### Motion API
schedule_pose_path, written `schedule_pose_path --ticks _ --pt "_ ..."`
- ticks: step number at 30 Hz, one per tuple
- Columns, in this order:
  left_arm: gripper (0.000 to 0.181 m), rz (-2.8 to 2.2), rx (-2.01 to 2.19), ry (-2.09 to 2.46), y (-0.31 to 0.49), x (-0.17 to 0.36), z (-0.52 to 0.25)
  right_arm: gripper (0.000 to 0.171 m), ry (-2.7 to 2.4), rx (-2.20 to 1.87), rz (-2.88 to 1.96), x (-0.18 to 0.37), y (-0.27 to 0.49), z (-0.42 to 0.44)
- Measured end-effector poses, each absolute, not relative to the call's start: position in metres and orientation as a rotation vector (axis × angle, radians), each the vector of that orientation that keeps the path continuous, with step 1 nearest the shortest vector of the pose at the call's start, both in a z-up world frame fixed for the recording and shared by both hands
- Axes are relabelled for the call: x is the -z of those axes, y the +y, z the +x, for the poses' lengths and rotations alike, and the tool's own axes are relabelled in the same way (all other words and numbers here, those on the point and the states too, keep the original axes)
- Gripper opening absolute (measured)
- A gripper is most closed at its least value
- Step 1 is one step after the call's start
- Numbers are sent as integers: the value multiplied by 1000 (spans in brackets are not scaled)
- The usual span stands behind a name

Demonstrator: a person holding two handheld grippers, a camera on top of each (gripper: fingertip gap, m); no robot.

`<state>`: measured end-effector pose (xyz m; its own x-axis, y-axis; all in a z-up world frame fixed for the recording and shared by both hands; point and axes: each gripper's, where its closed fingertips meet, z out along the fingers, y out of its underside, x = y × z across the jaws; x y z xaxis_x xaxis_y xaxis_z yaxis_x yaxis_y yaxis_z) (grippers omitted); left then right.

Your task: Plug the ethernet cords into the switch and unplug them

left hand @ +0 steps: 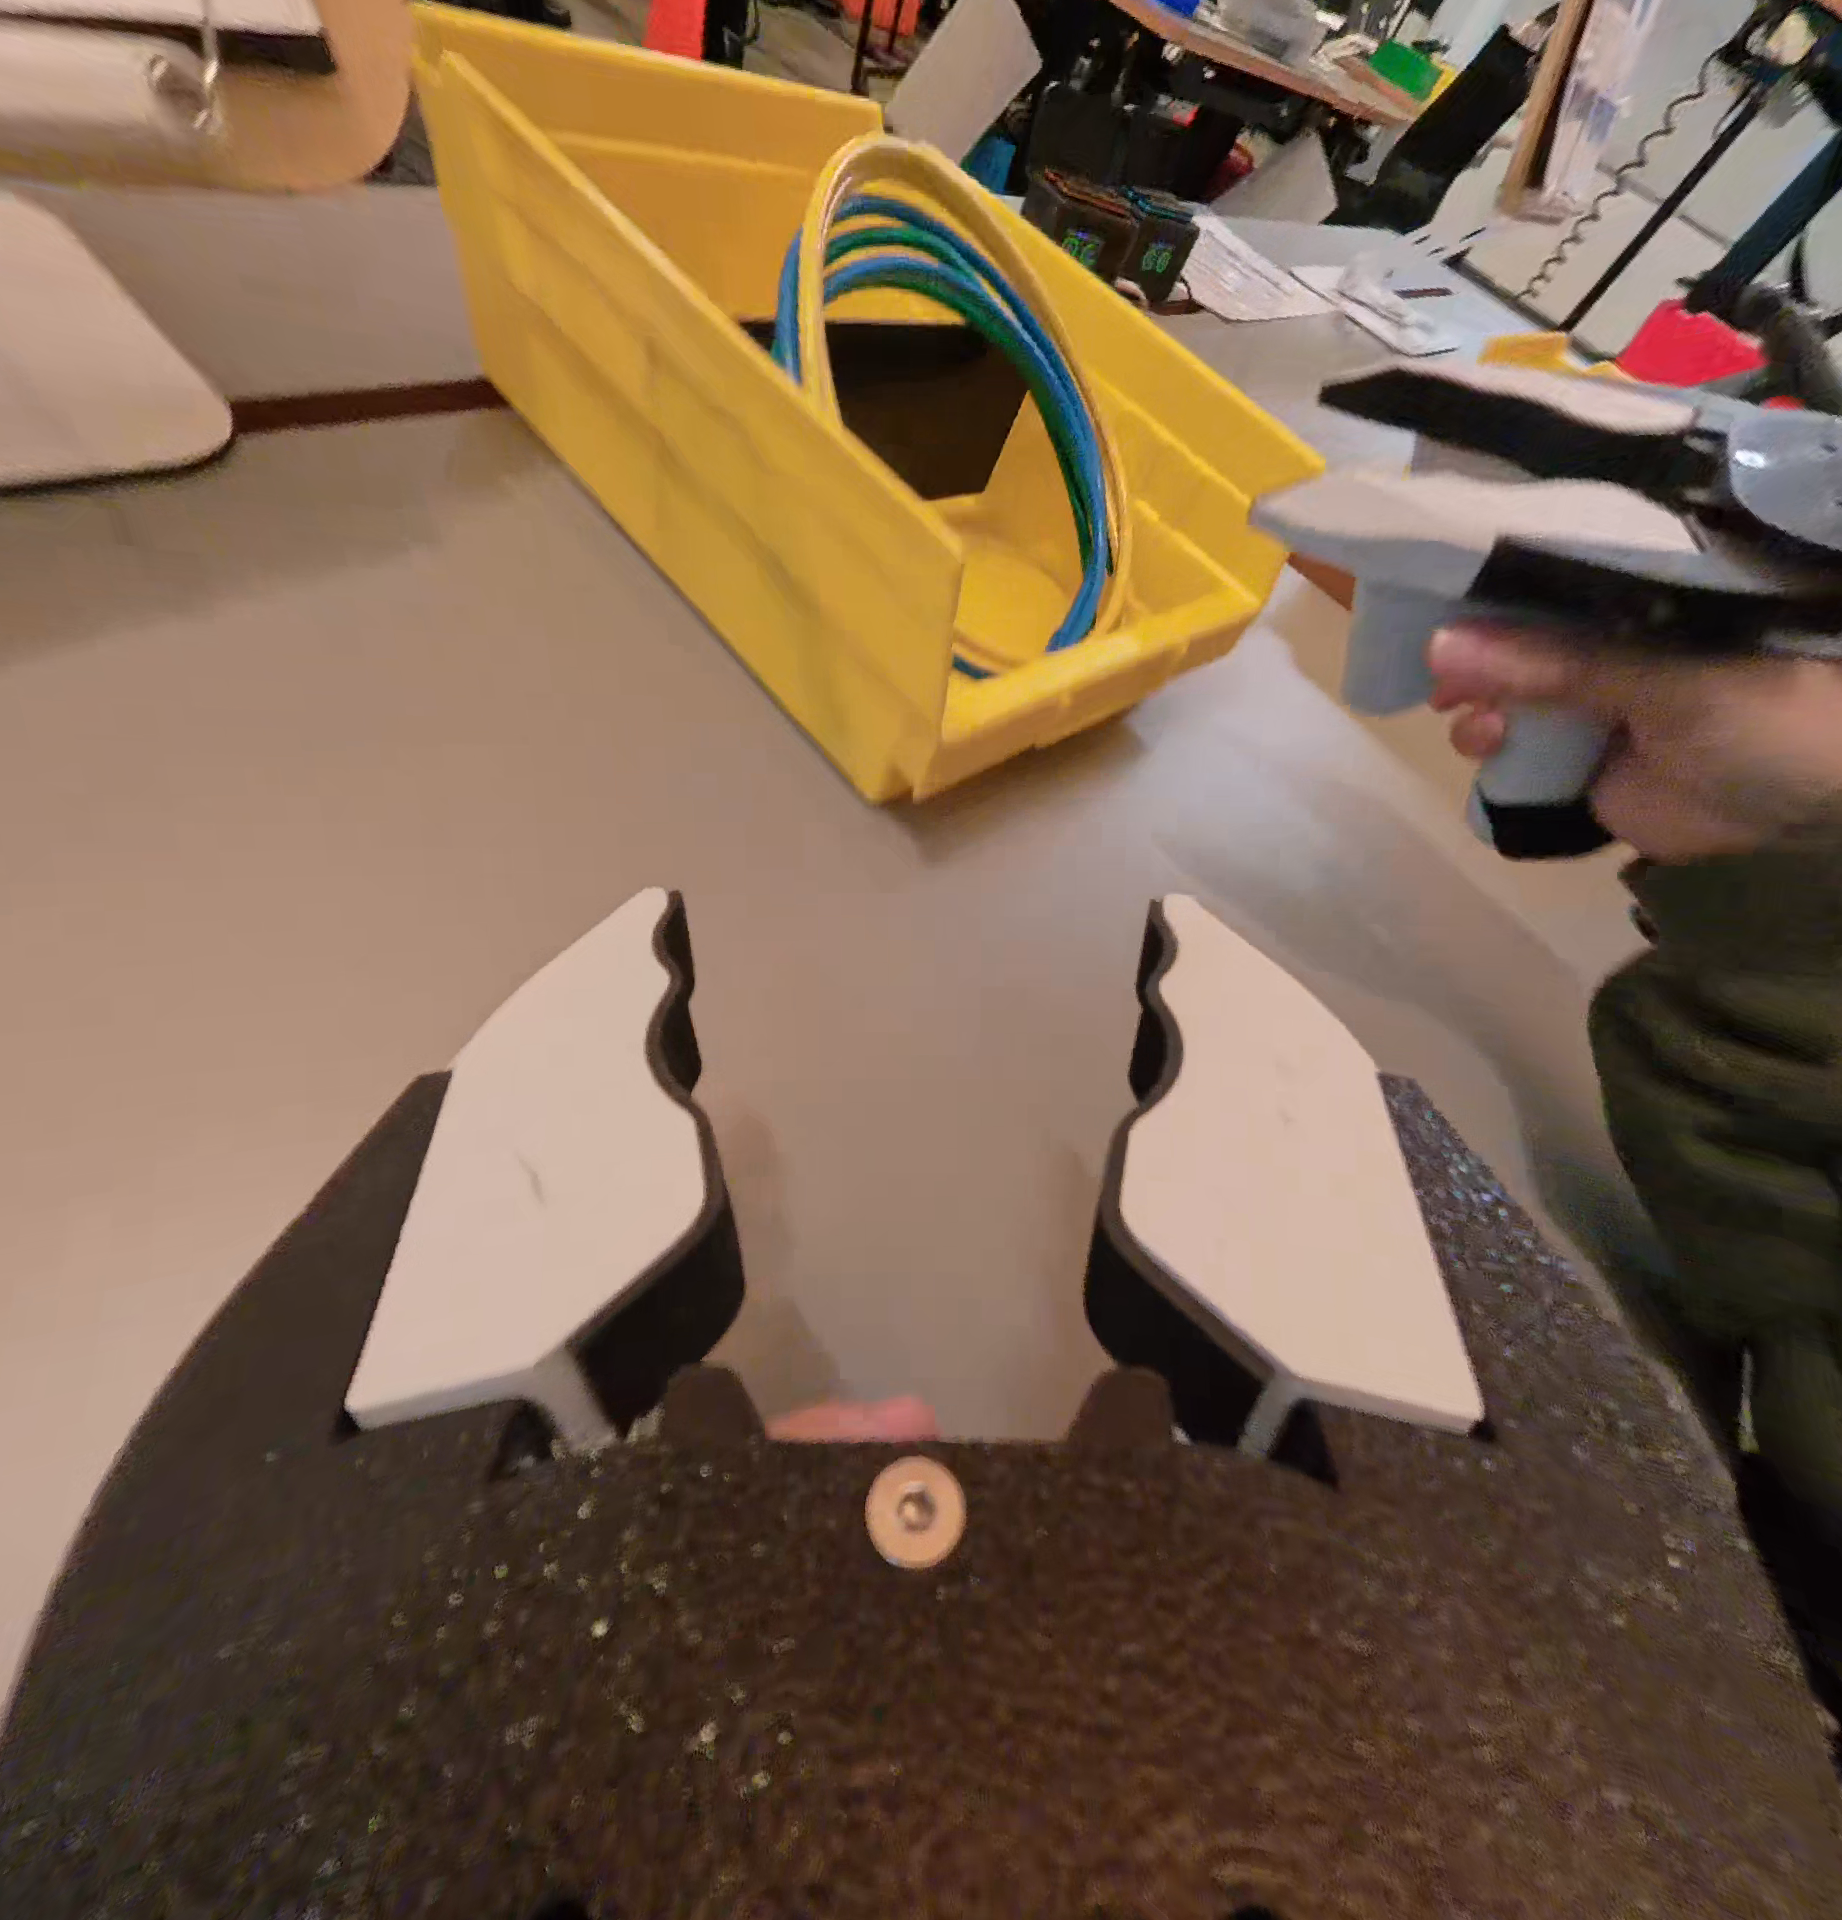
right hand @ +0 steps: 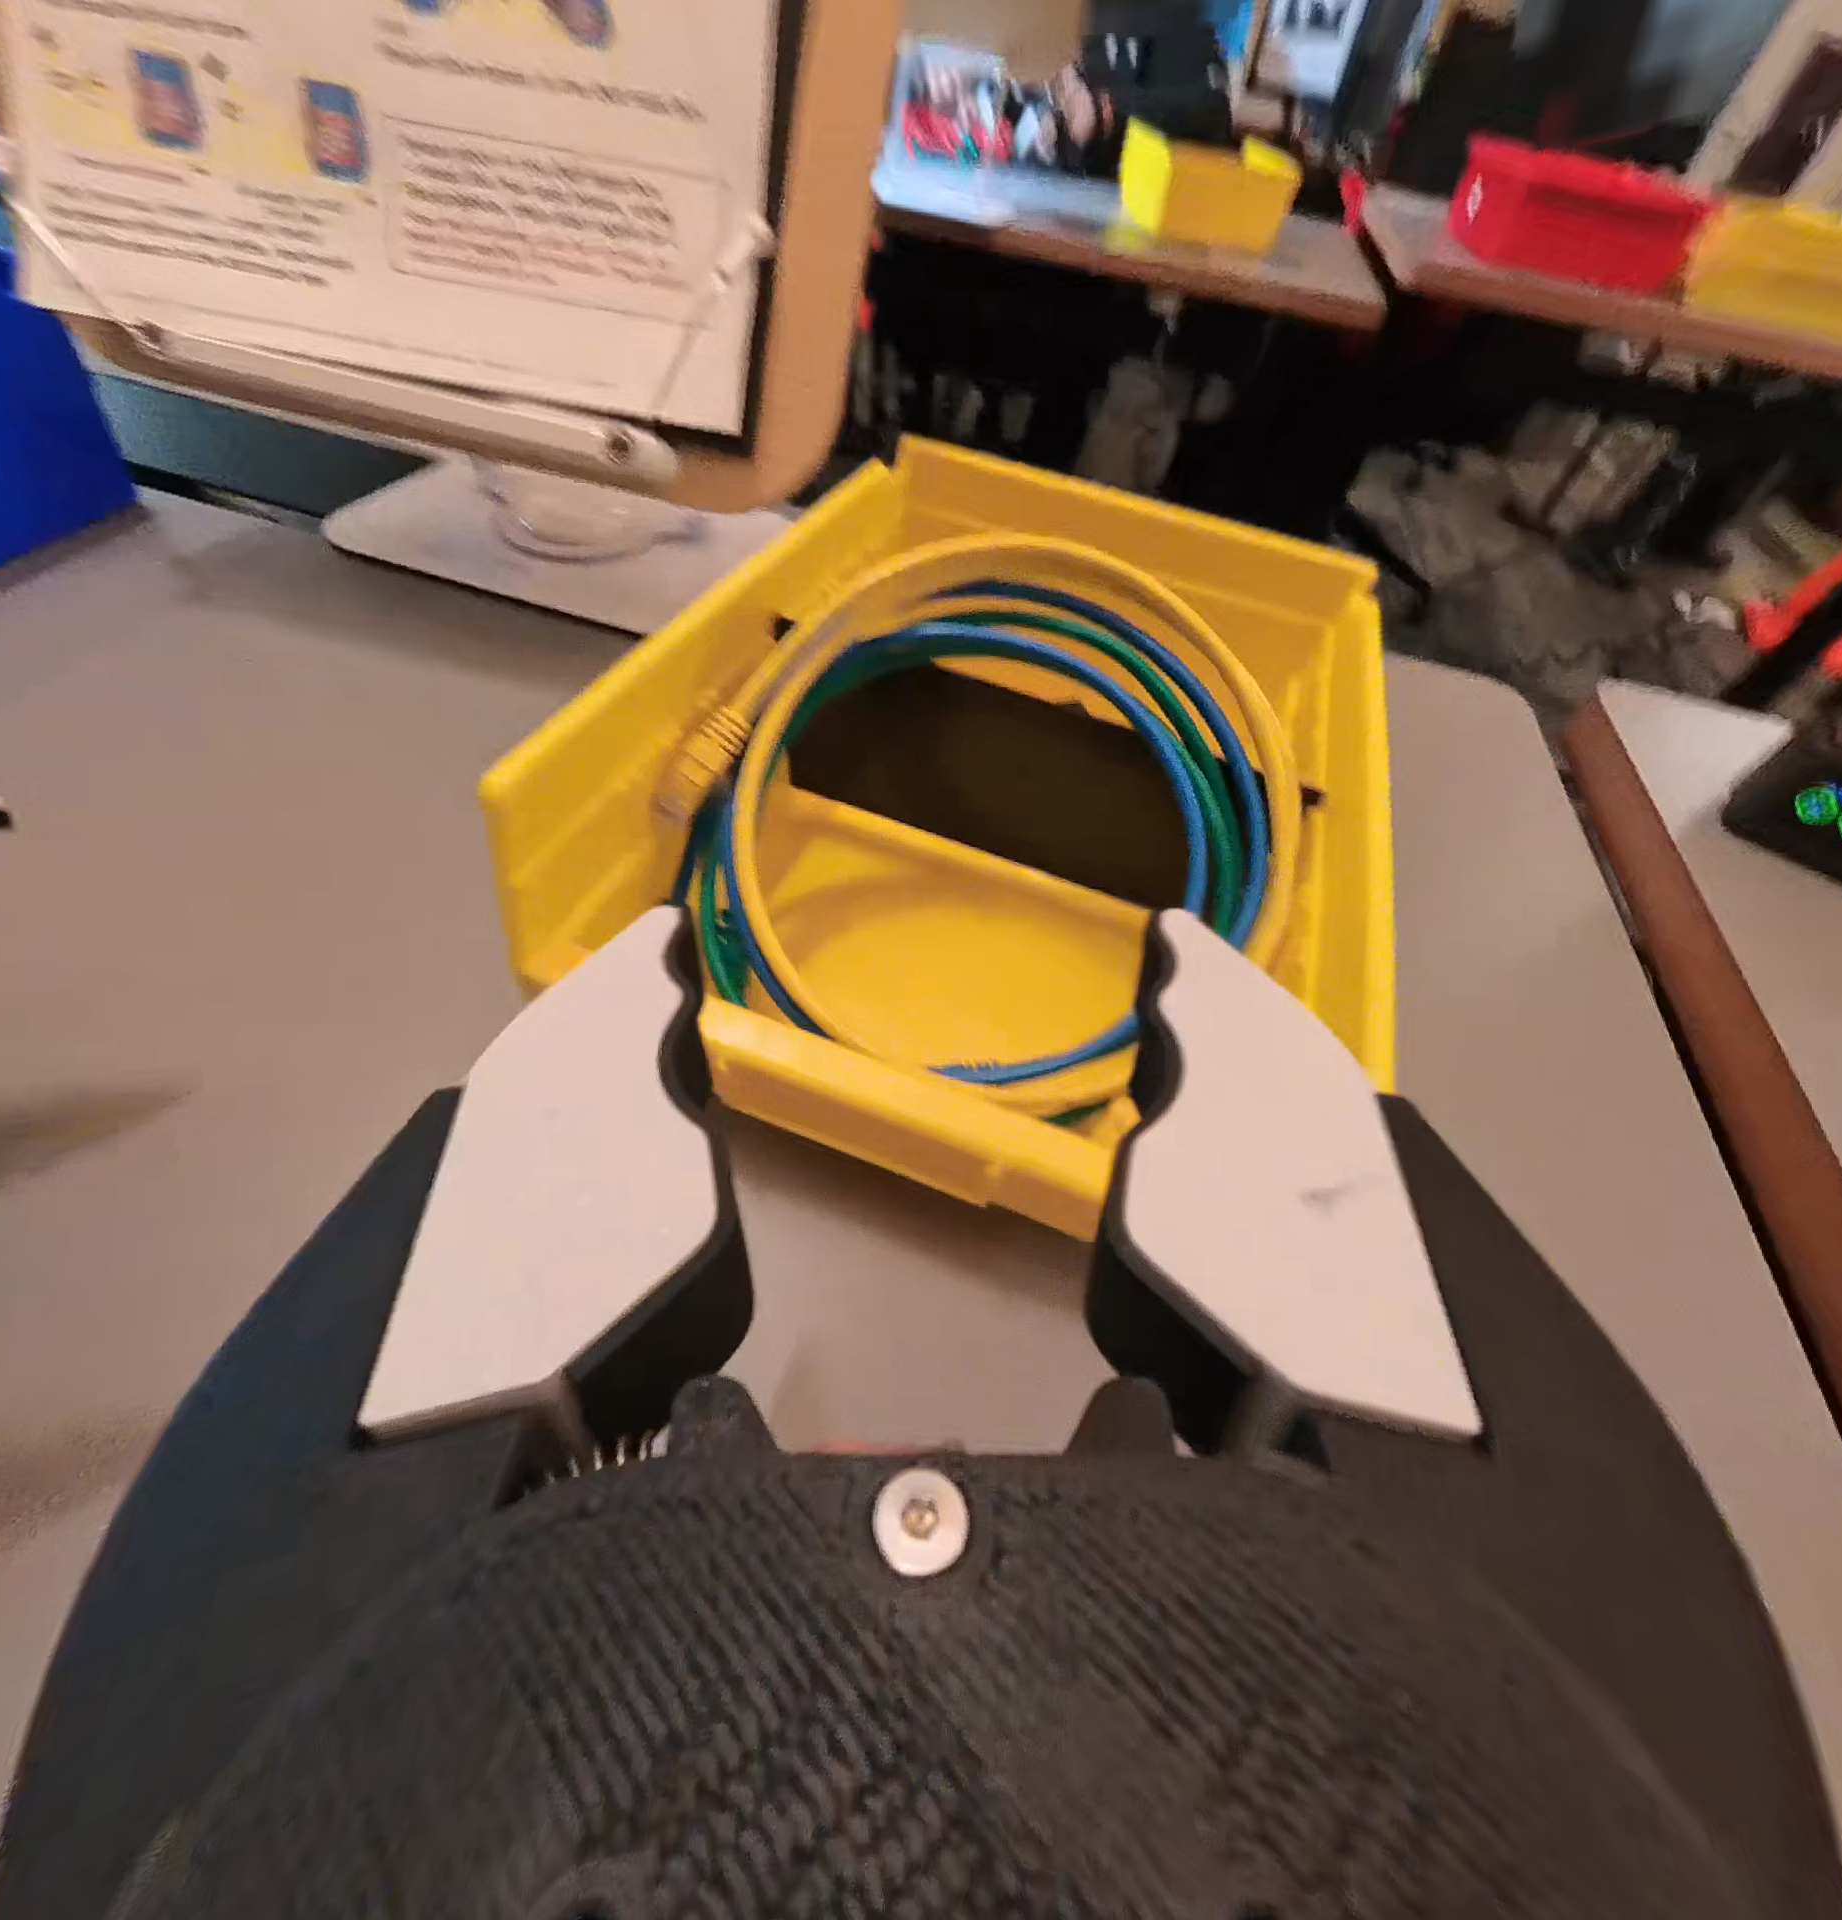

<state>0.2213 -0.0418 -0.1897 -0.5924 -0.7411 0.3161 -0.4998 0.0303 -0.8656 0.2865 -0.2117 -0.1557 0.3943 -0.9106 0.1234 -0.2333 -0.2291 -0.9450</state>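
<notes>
Coiled cords point(right hand: 1000, 831), yellow, blue and green, standing on edge inside the yellow bin point(right hand: 1353, 831), leaning toward its back half. Yellow plug point(right hand: 701, 756) at the coil's left side, pointing down. Dark box behind the coil in the bin, perhaps the switch; cannot tell. Right gripper point(right hand: 917, 971) straight in front of the bin's low front lip, jaws wide and empty, coil dead ahead, clearly the nearer one. Left gripper point(left hand: 917, 925) farther off to the bin's left over bare table point(left hand: 273, 831), jaws wide, empty too.
</notes>
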Motion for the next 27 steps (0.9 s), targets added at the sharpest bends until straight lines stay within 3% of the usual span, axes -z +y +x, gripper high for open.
schedule_pose_path --ticks 2,7,11,12,14,15,20,27 --pt "86 -1305 1514 2100 -66 183 241 95 1127 896 -1723 156 -227 286" --pt "88 -1354 1205 2095 -98 195 301 90 1122 920 -1574 139 -234 279" --pt "72 -1349 984 2094 -98 216 334 87 1063 942 -1617 137 -232 279" --pt "64 -1317 963 2115 -100 220 336 85 1073 951 -1620 139 -234 280" --pt "19 -1213 935 2116 -100 221 337 85 1101 929 -1627 143 -236 281" --pt "15 -1158 873 2079 -91 220 338 85 1098 915 -1626 142 -234 280" --pt "8 -1070 887 2082 -37 219 299 83 1050 951 -1583 119 -235 272" --pt "6 -1033 1024 2209 94 217 163 82 903 955 -1582 85 -203 255"
